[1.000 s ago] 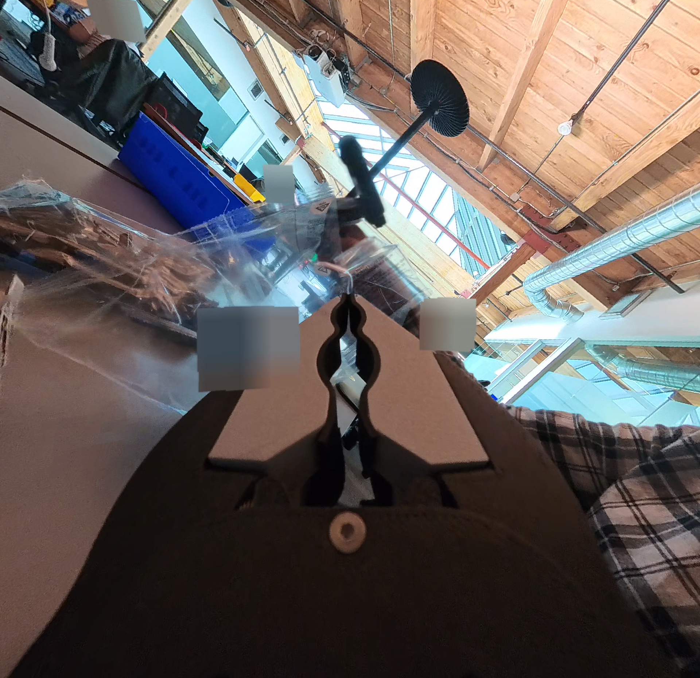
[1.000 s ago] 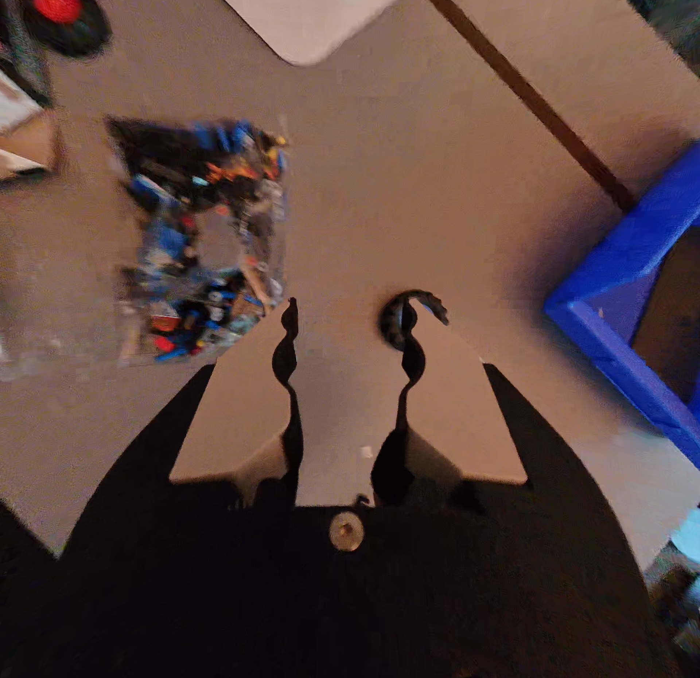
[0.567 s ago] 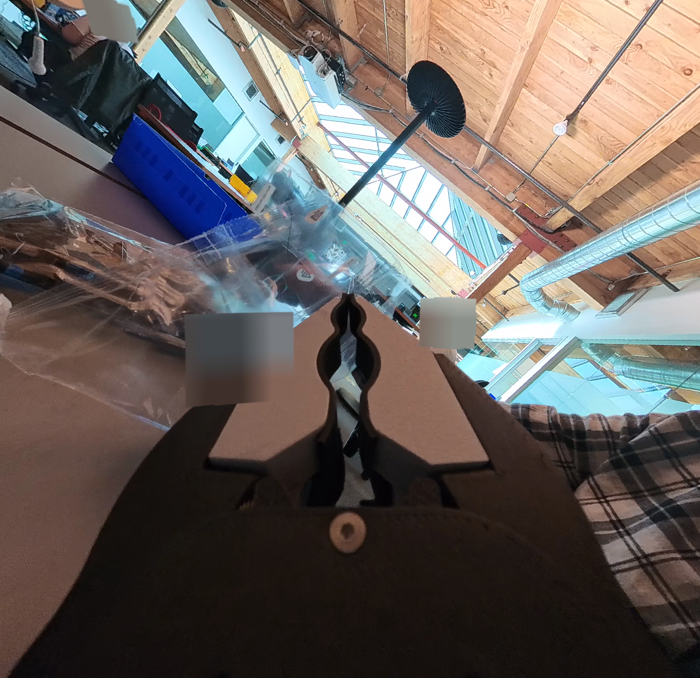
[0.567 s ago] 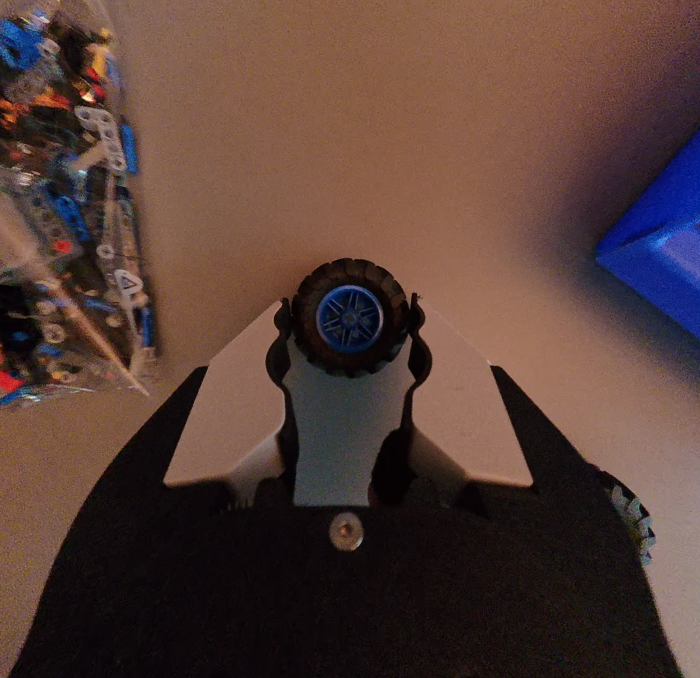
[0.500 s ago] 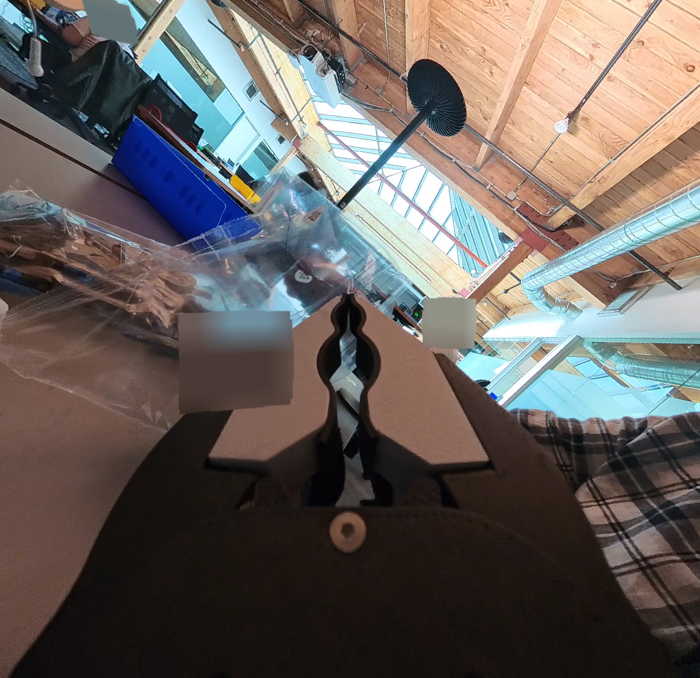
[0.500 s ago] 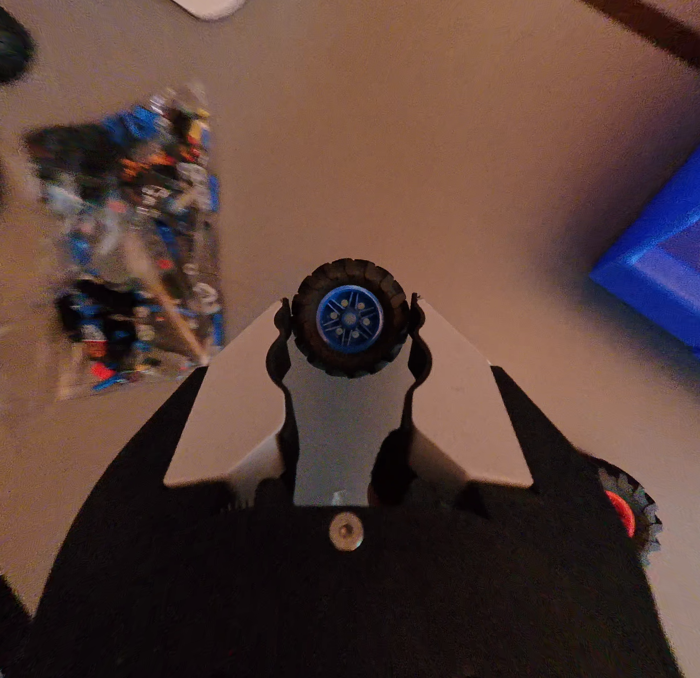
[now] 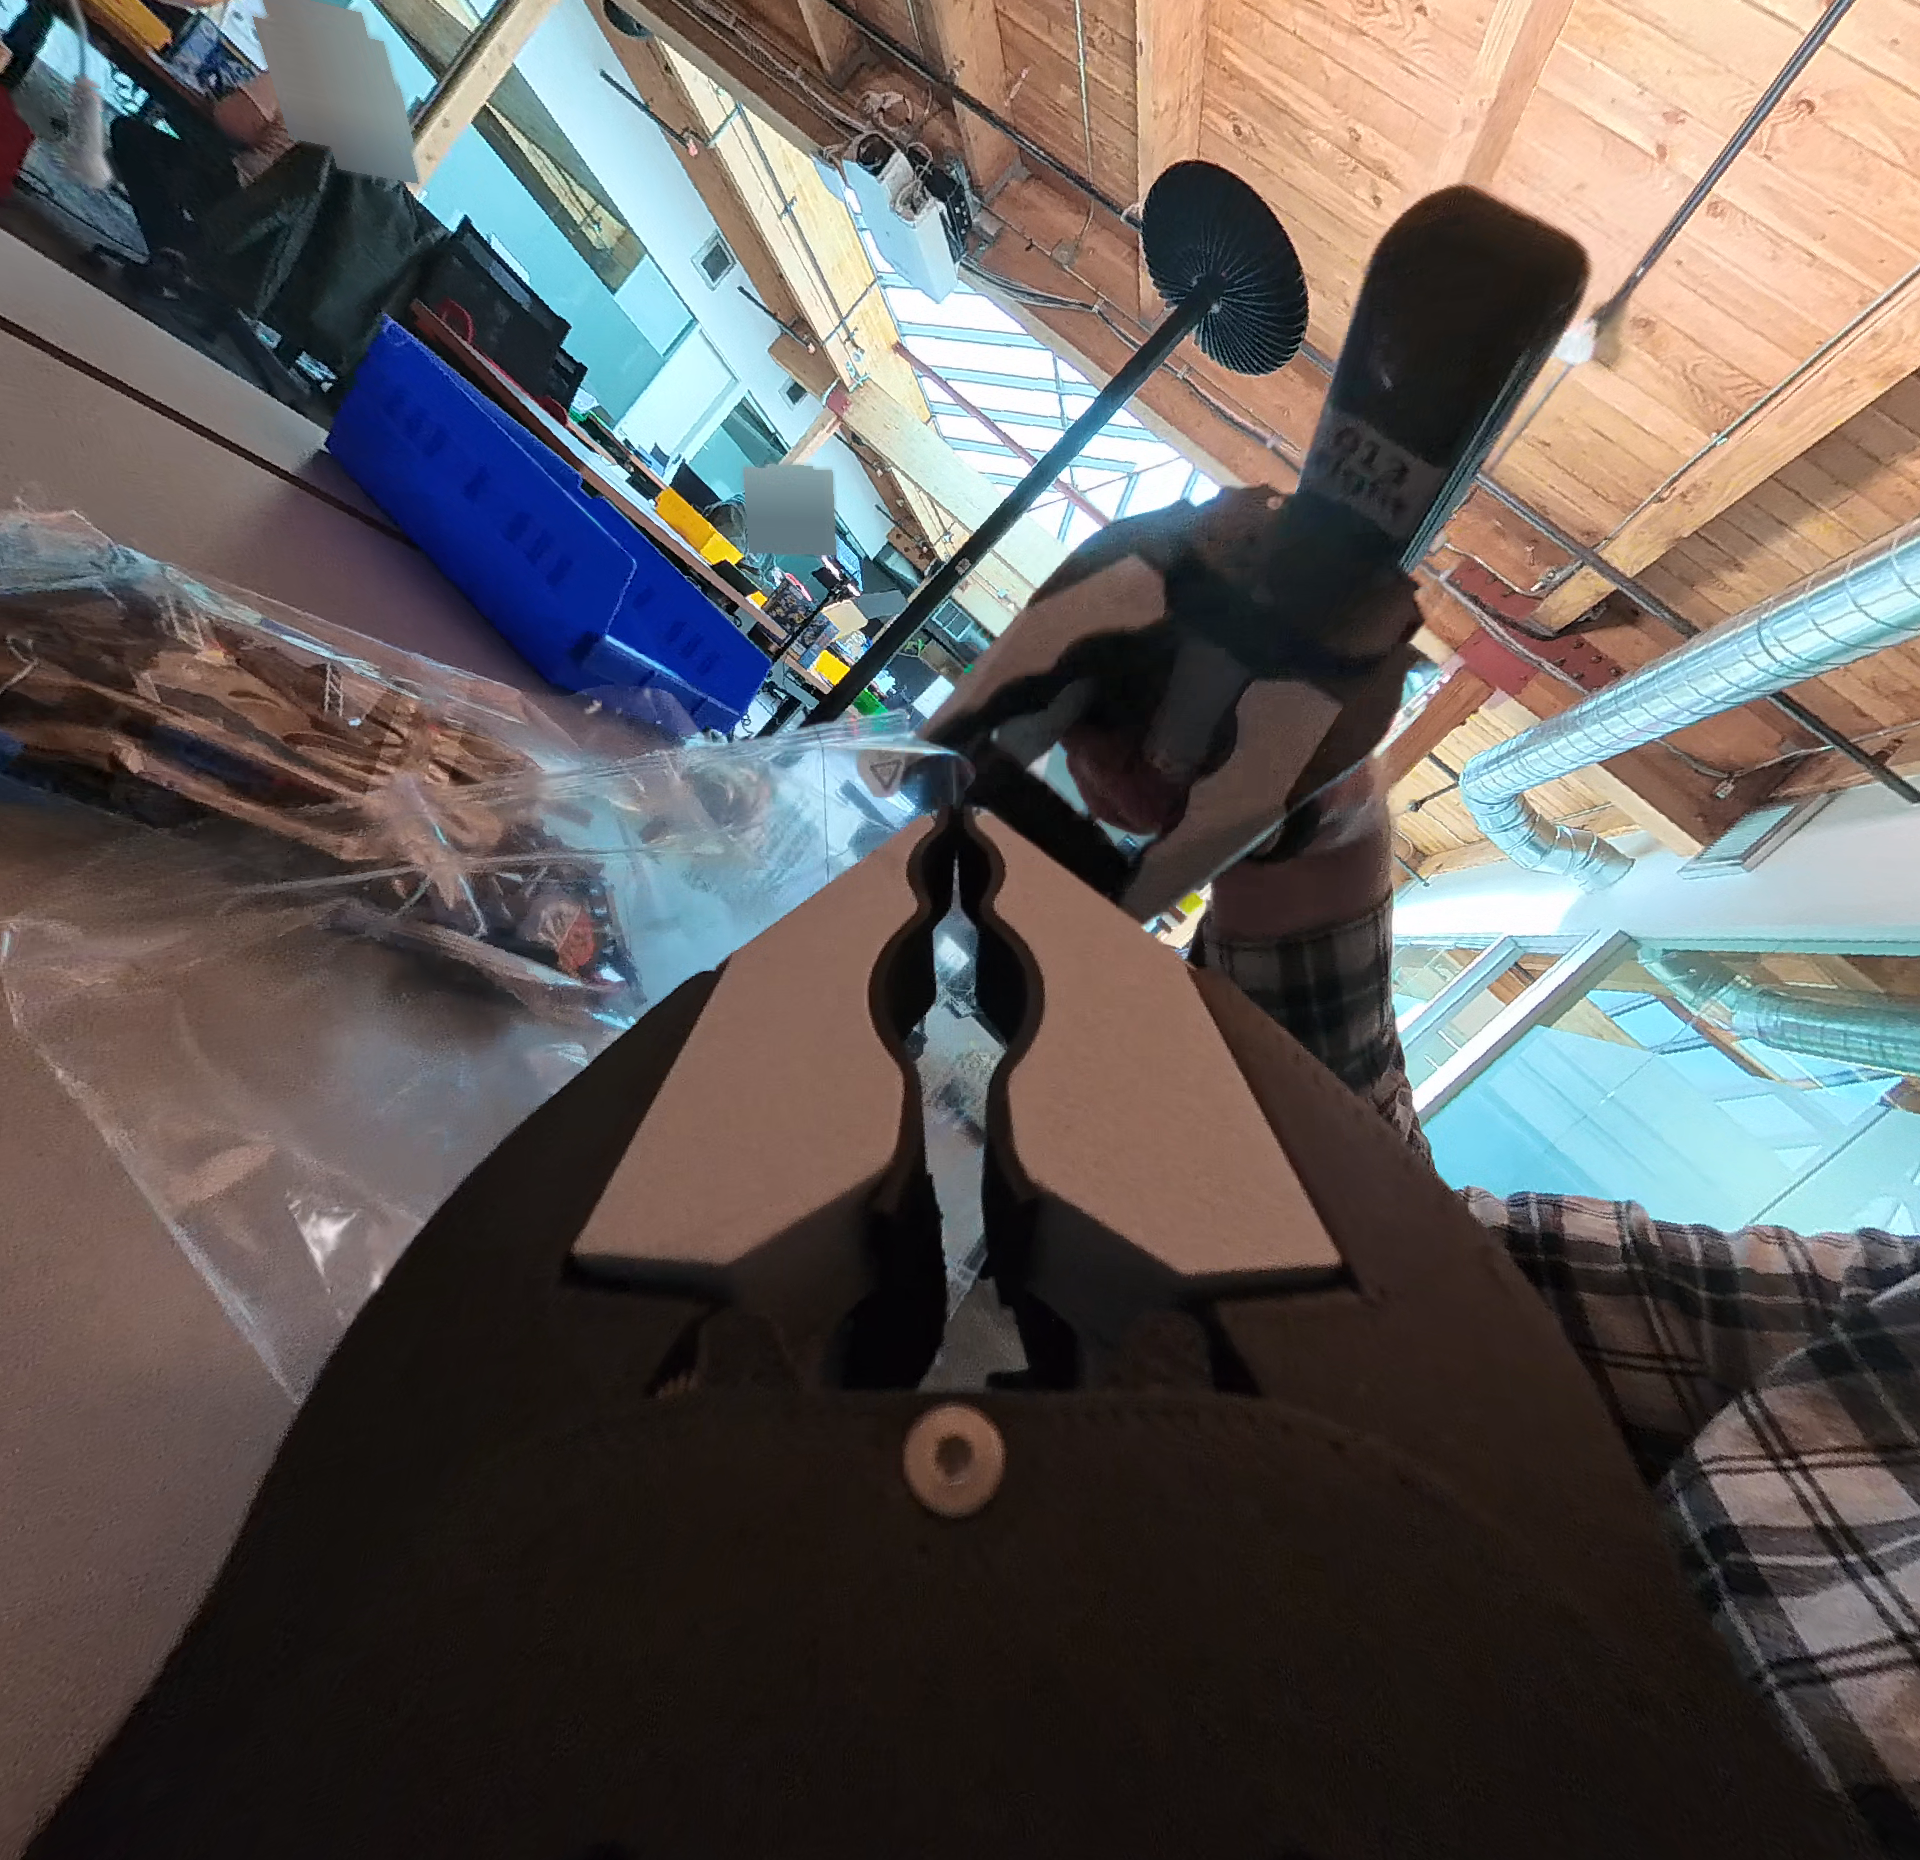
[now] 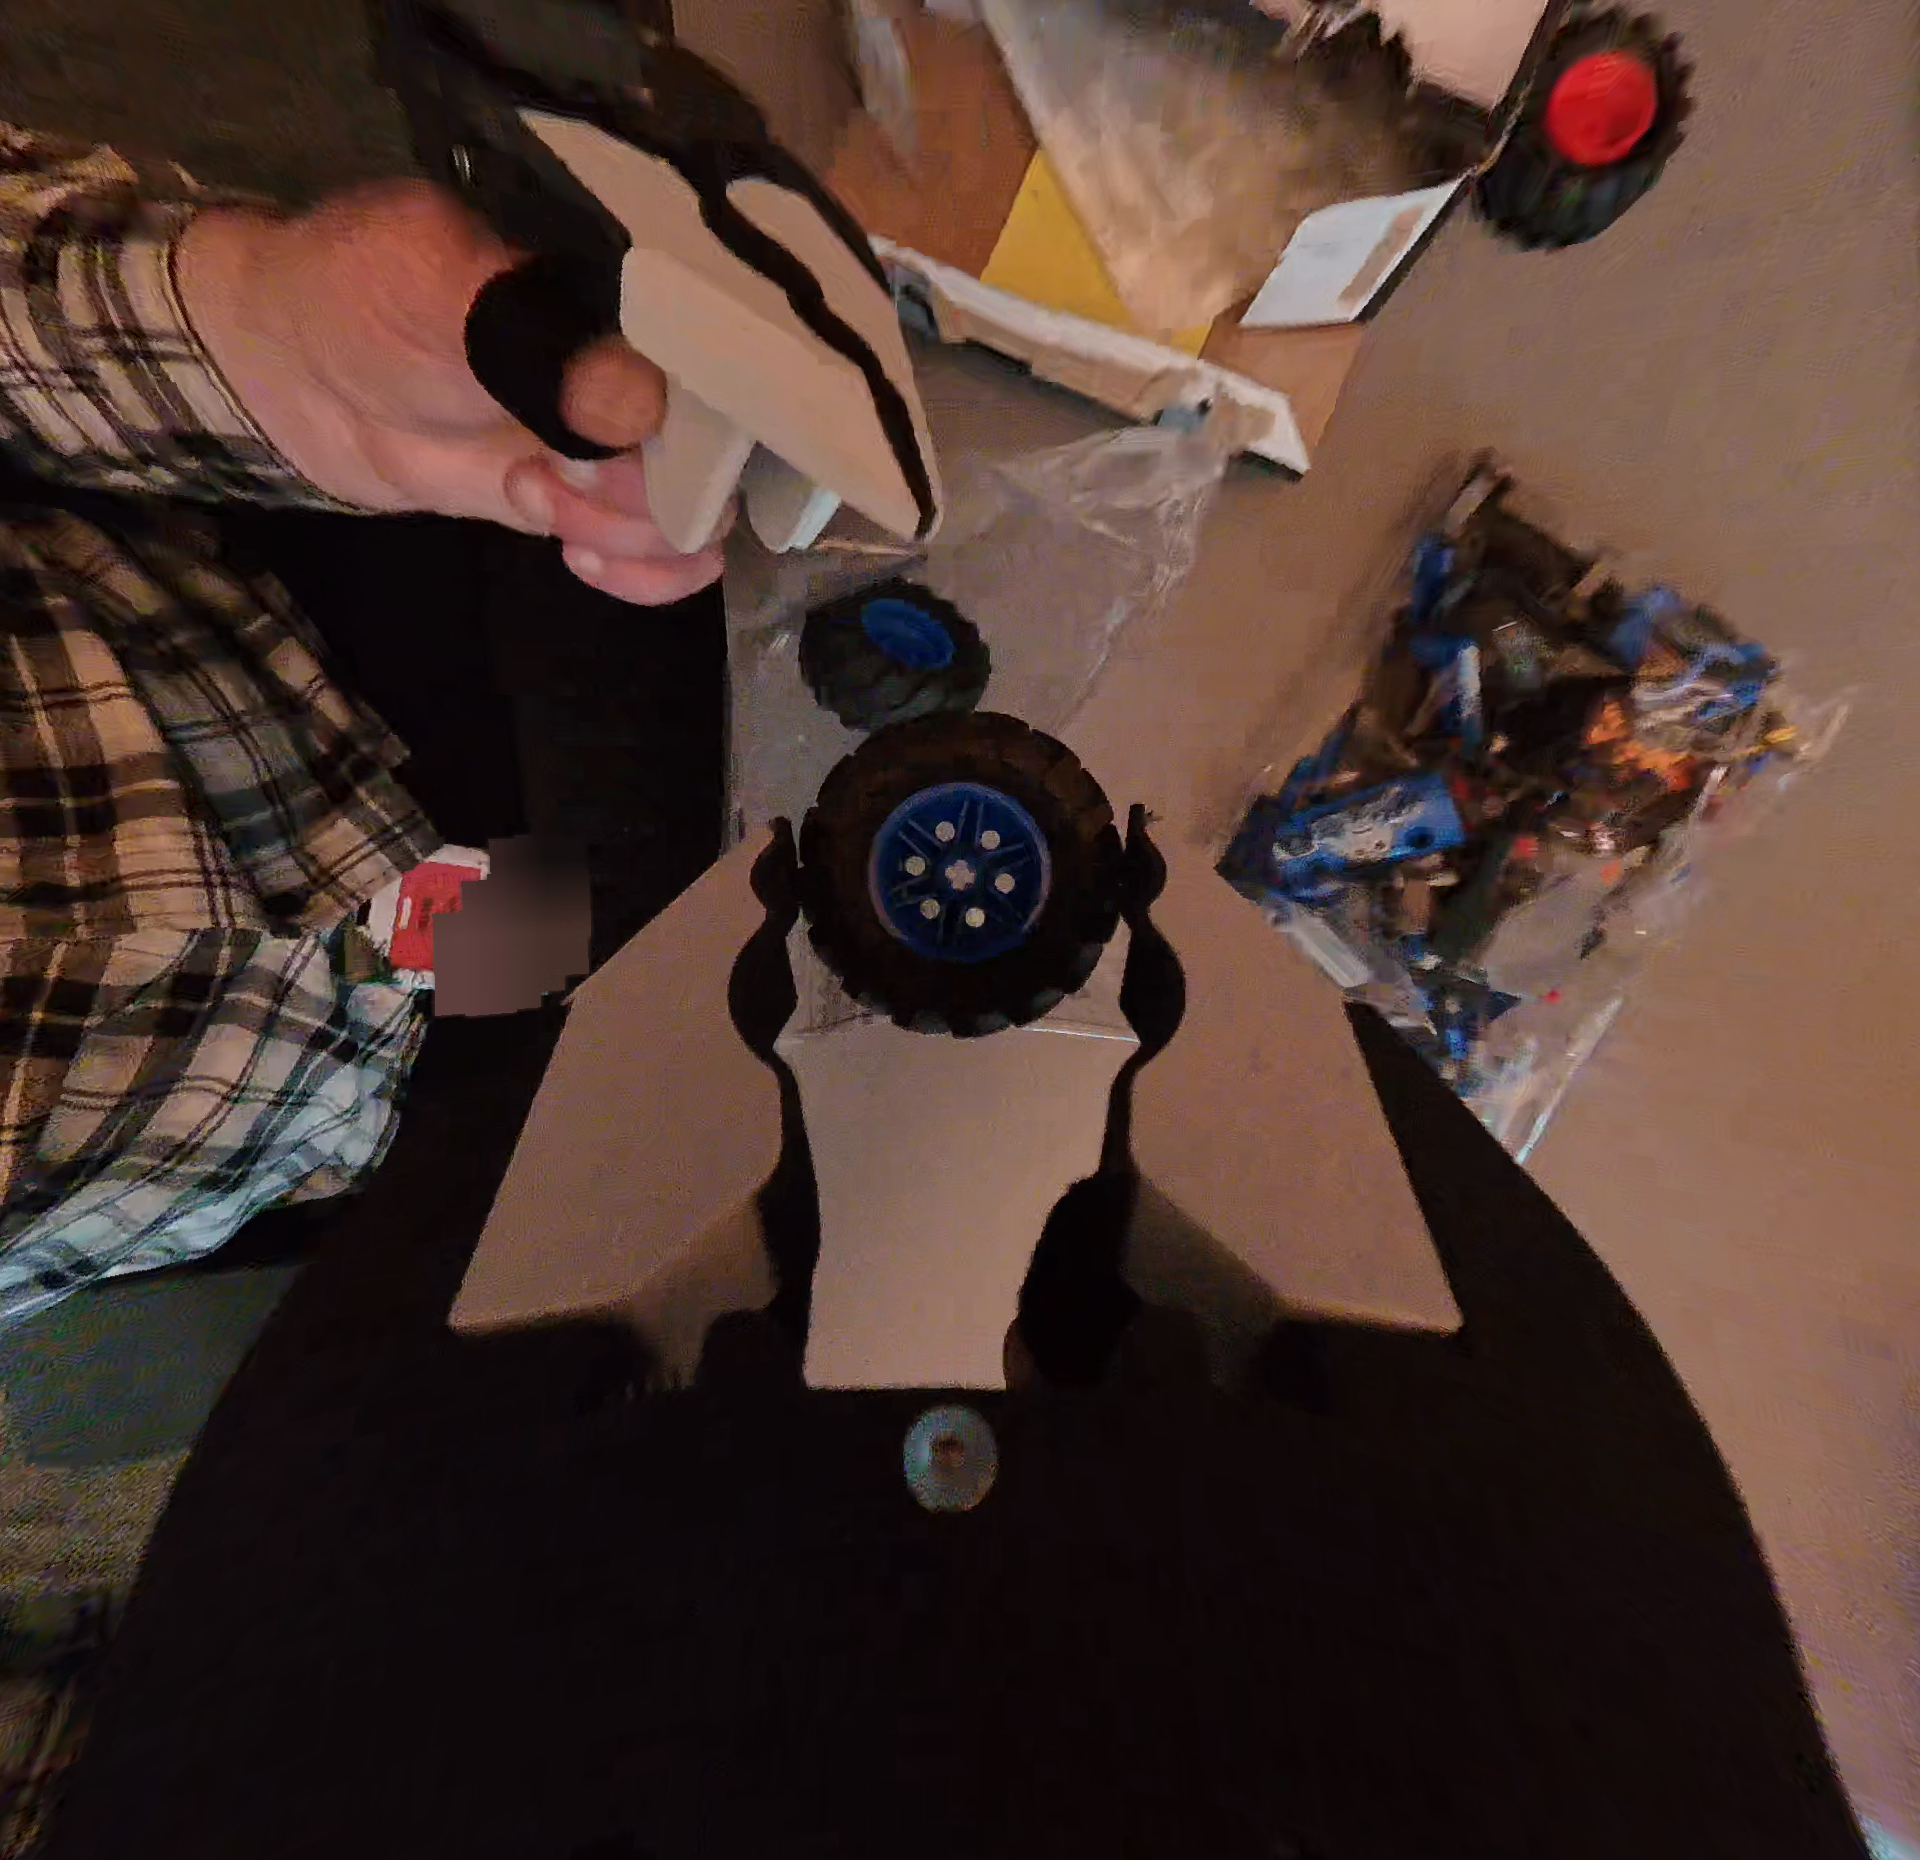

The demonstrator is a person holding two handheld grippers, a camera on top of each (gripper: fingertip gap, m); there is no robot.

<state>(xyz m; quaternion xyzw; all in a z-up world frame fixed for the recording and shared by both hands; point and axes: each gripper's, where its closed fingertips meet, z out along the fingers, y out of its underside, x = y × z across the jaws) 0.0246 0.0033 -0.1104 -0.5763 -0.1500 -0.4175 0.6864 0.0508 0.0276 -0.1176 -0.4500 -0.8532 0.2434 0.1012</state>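
My left gripper [image 7: 956,823] is shut on the edge of a clear plastic bag [image 7: 727,823] and holds it up off the table. In the right wrist view this gripper [image 8: 914,501] is at the upper left, held by a hand, and a black wheel with a blue hub [image 8: 894,652] lies inside the bag [image 8: 1091,522]. My right gripper [image 8: 961,844] is shut on a second black toy wheel with a blue hub [image 8: 961,870], just above the bag's mouth. In the left wrist view the right gripper [image 7: 1122,761] hangs close above my fingertips.
A clear bag full of small blue, black and orange parts [image 8: 1507,771] lies to the right on the tan table [image 8: 1714,1083]. An open cardboard box [image 8: 1091,252] and a red-hubbed wheel [image 8: 1590,117] are beyond. A blue bin [image 7: 520,532] stands farther off. A plaid sleeve [image 8: 156,719] is on the left.
My right gripper closed on the blue-hubbed wheel, lifted it and swung it over to the bag held by my left gripper. The left gripper stayed shut on the bag.
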